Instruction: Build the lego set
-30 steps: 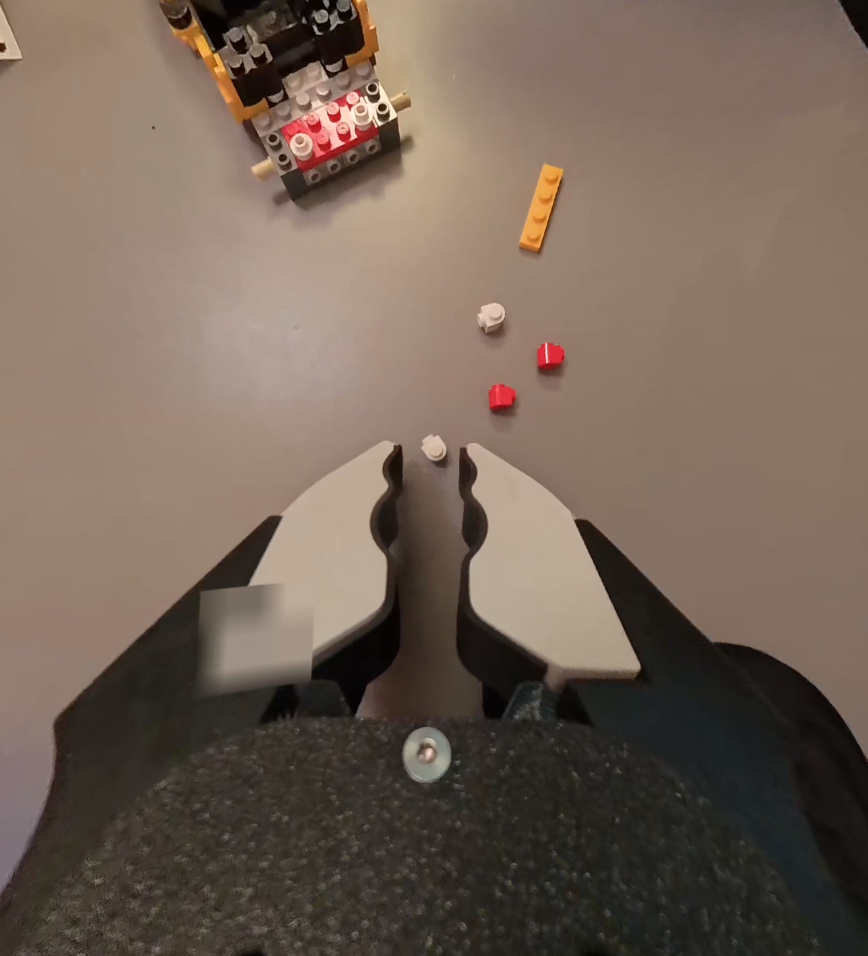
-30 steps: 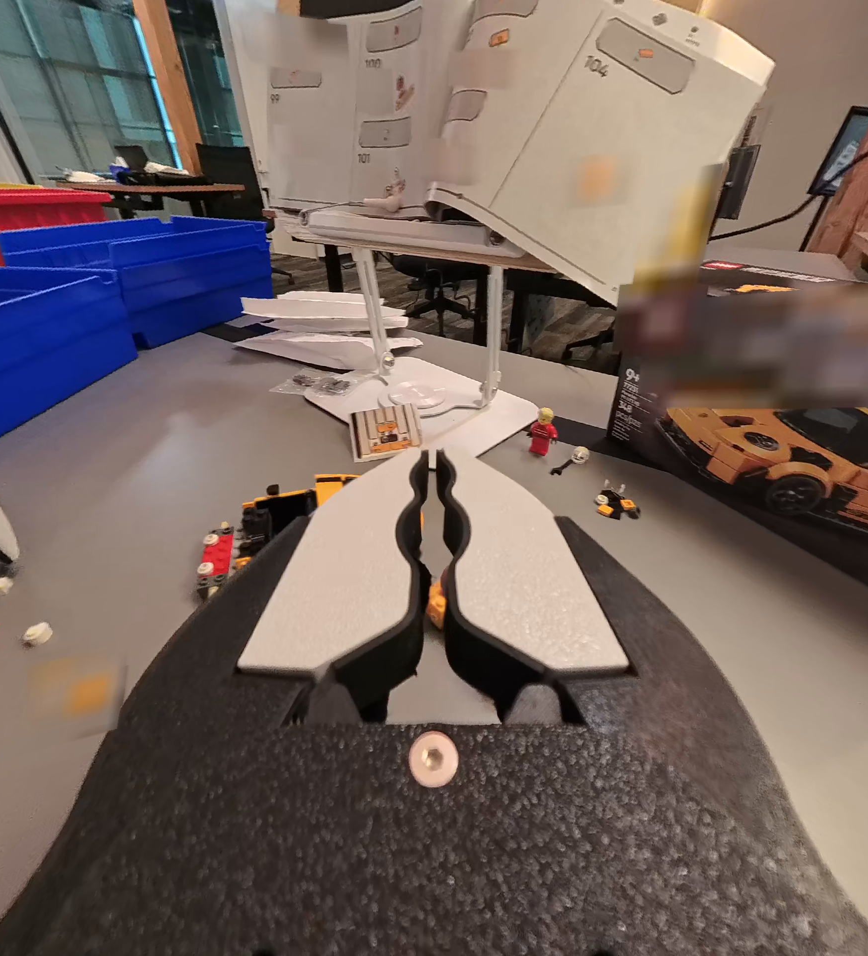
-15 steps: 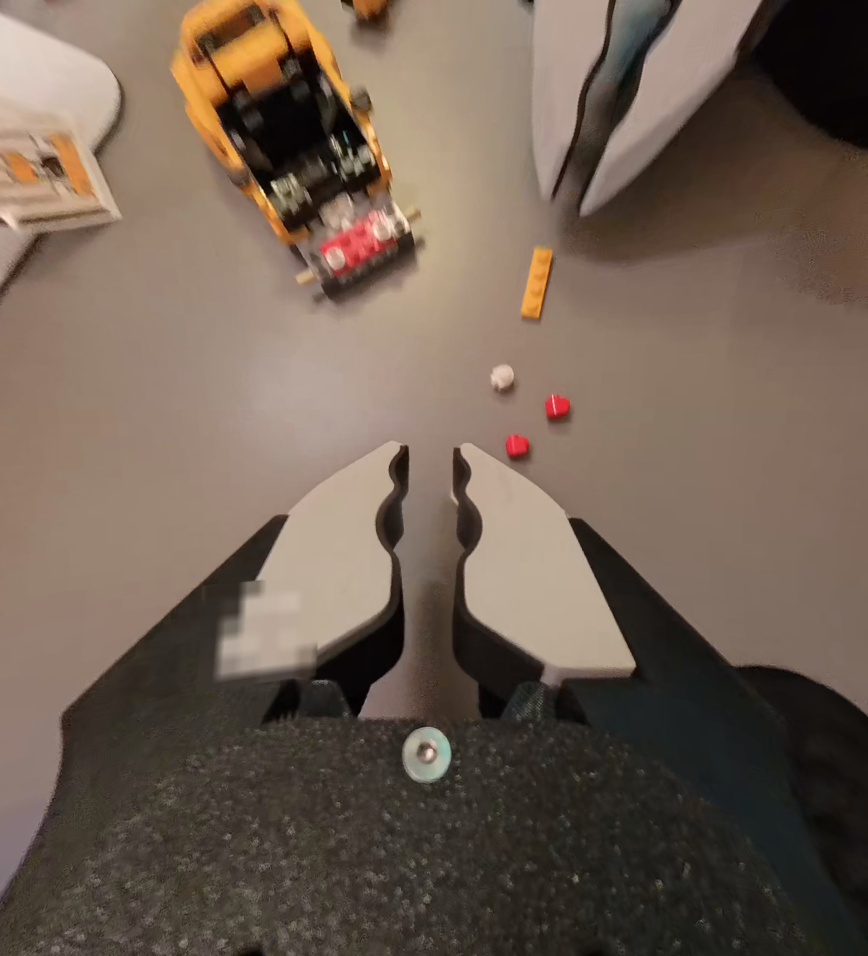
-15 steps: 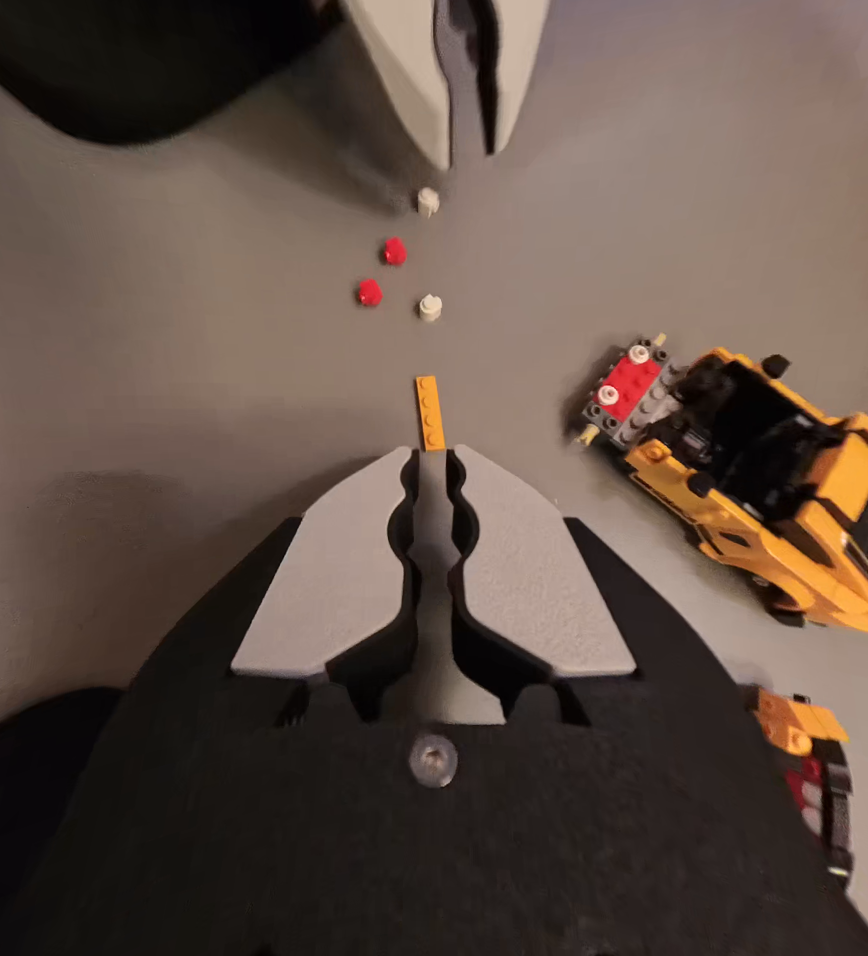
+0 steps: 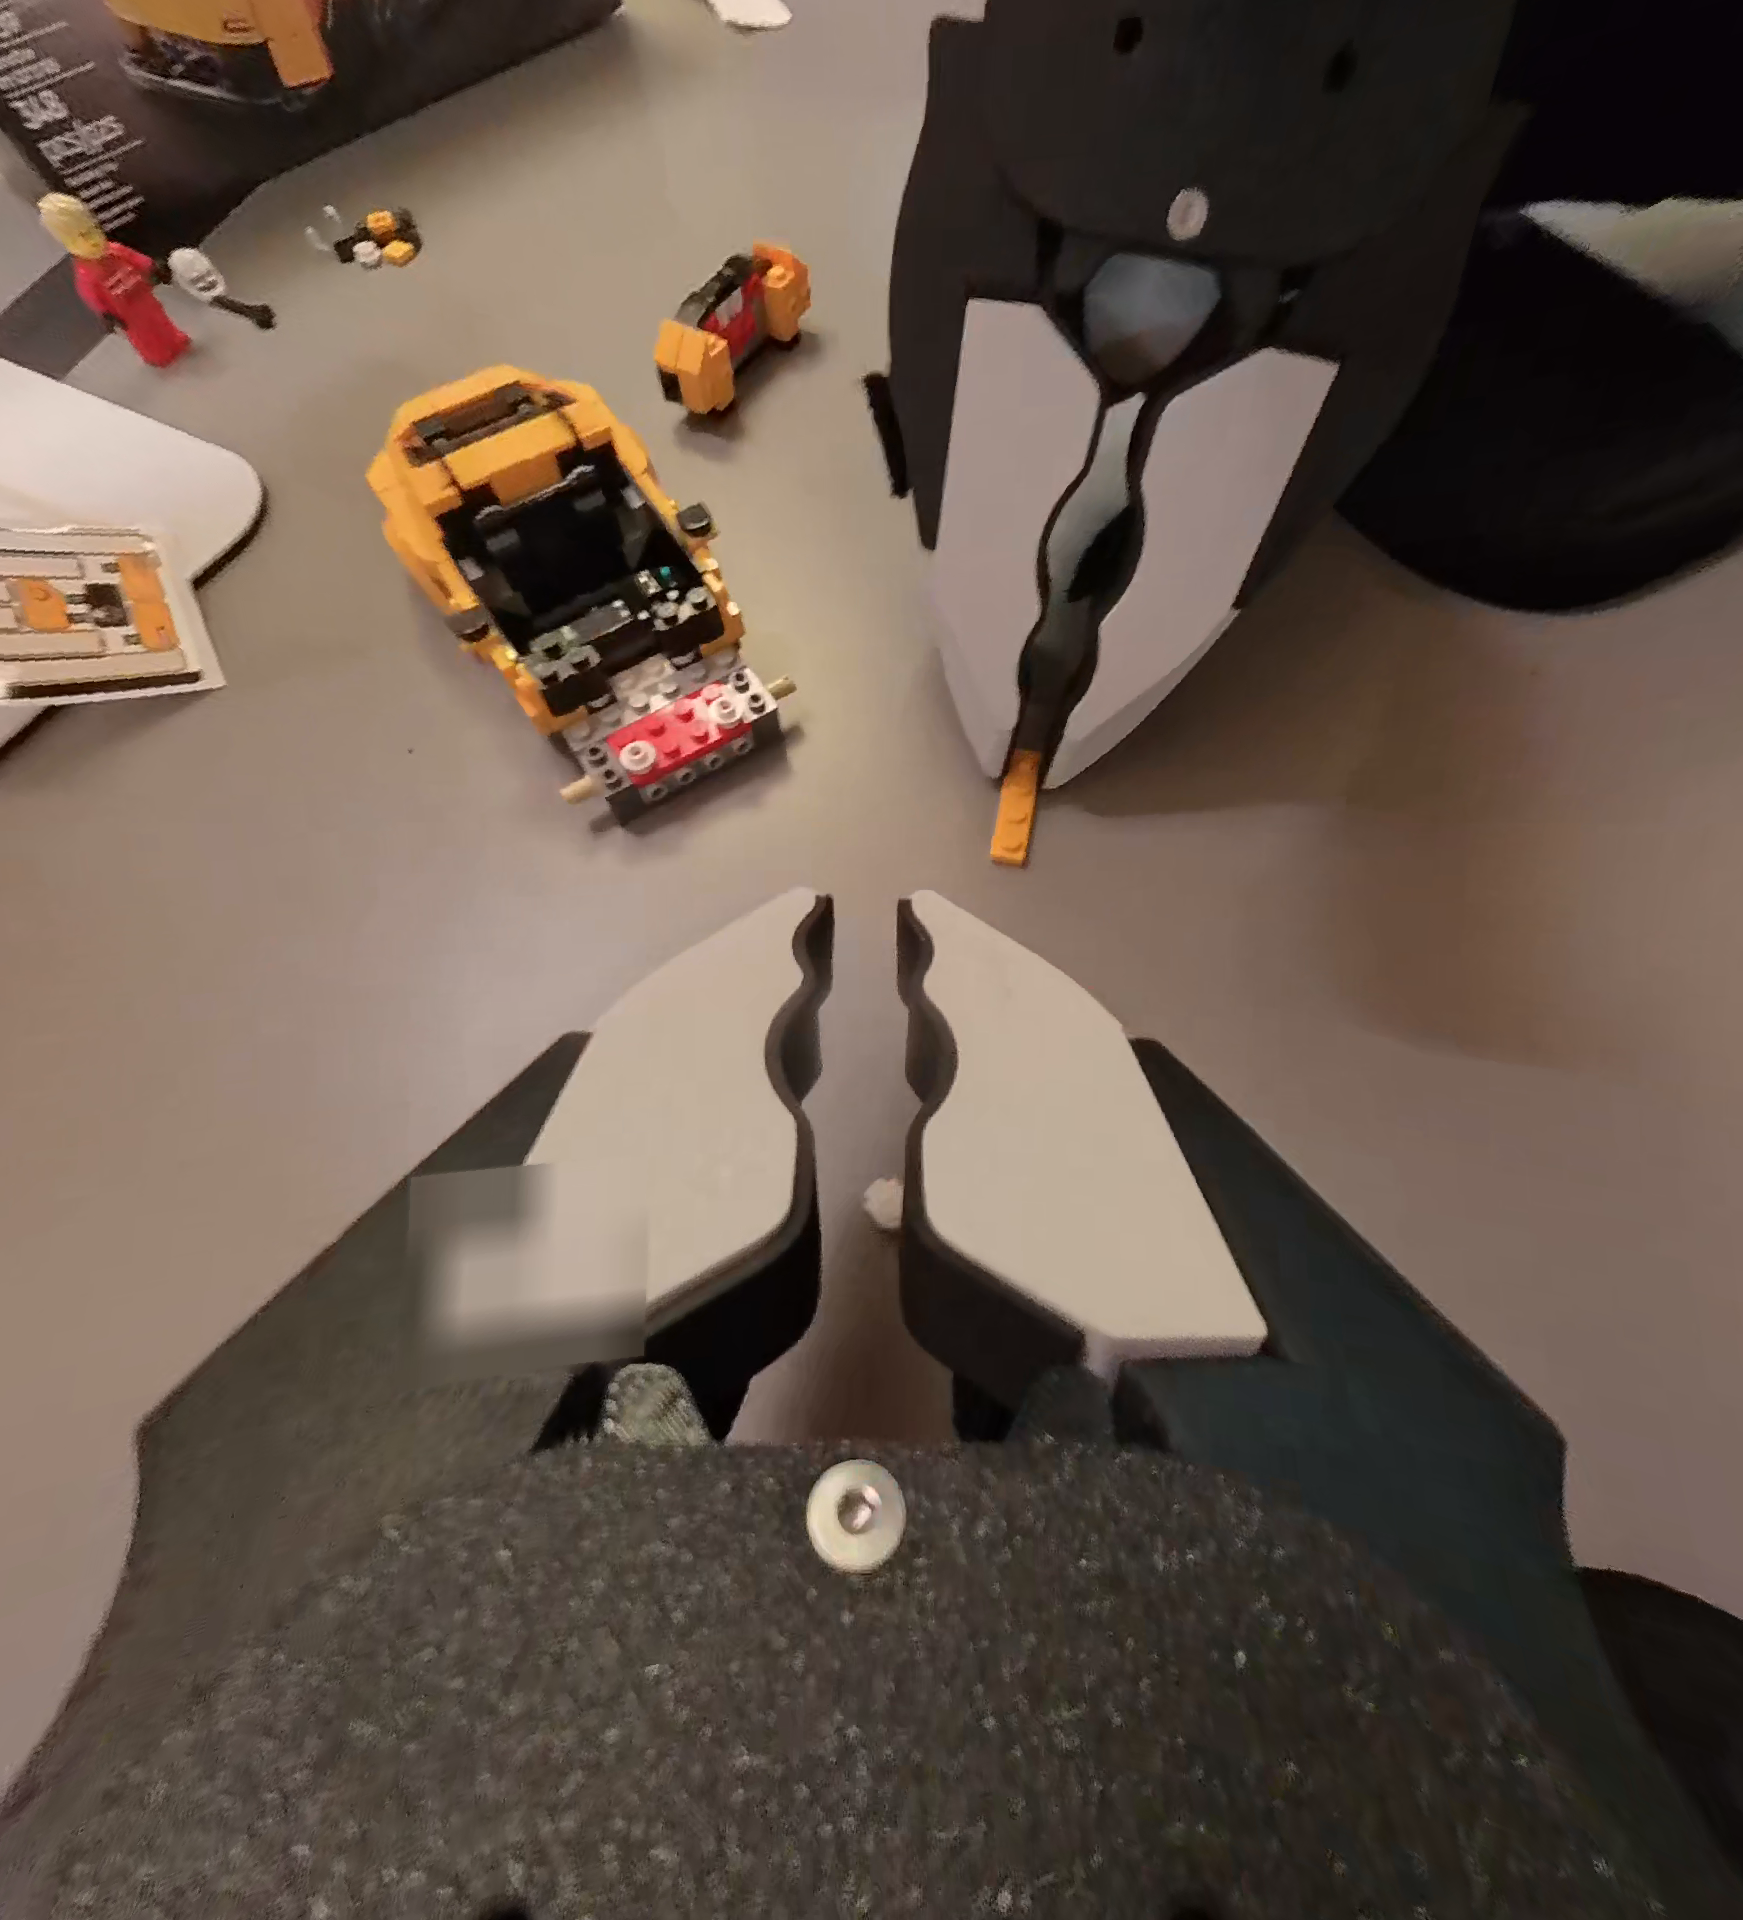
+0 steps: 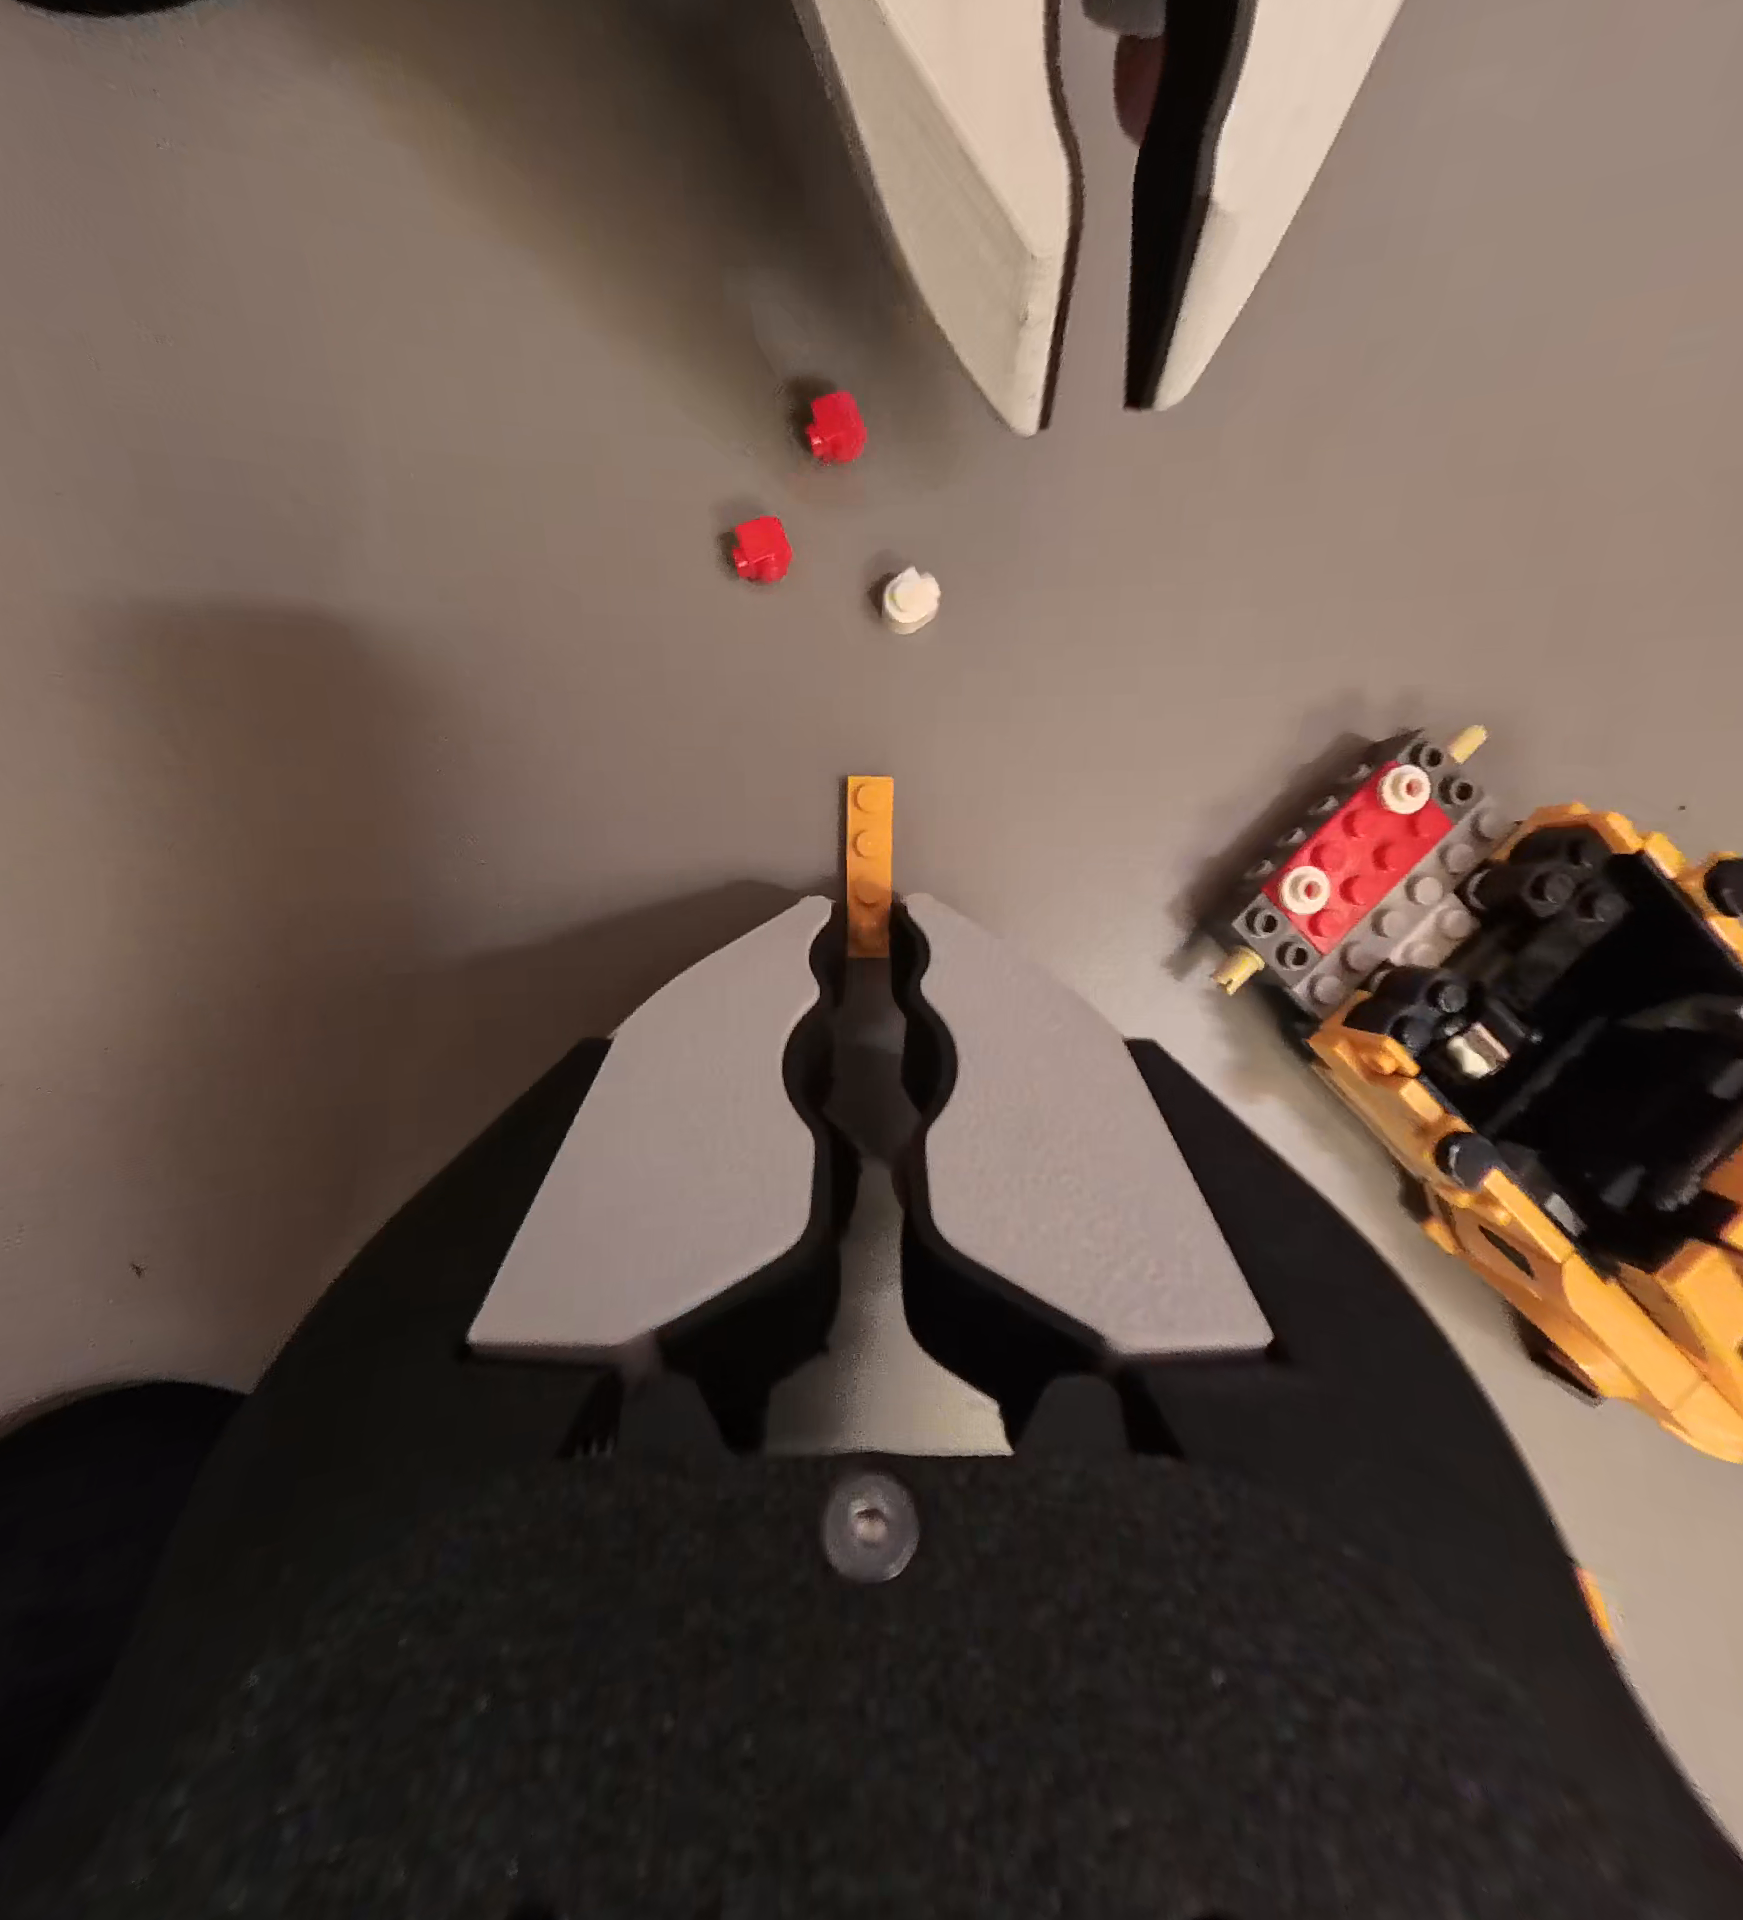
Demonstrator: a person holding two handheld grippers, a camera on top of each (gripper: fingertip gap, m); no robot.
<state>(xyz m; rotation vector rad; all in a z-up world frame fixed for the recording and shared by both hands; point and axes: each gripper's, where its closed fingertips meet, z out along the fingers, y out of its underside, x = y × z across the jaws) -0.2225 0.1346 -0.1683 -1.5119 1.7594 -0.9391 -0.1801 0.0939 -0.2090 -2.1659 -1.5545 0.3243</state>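
The half-built orange lego car (image 5: 555,603) sits on the grey table with its red and grey end toward me; it also shows in the right wrist view (image 6: 1573,1091). My right gripper (image 6: 867,920) is shut on one end of a thin orange plate (image 6: 869,842), low at the table. The left wrist view shows this gripper (image 5: 1028,764) and the plate (image 5: 1012,821). My left gripper (image 5: 856,920) is slightly open and empty, above a white round stud (image 5: 882,1205). Two red pieces (image 6: 833,426) (image 6: 761,549) and a white stud (image 6: 911,597) lie between the grippers.
A small orange and black sub-assembly (image 5: 737,322), a red minifigure (image 5: 124,286), a few small loose bits (image 5: 379,237), a sticker sheet (image 5: 56,613), a white stand base (image 5: 67,468) and the set's box (image 5: 223,94) lie beyond the car. Tip to tip, the grippers are about 8 centimetres apart. Between my left fingertips and the white stud (image 6: 911,597) there is roughly 4 centimetres.
My right gripper has swung down to the table and closed on the orange plate. My left gripper has risen and moved forward over the small pieces, still slightly open.
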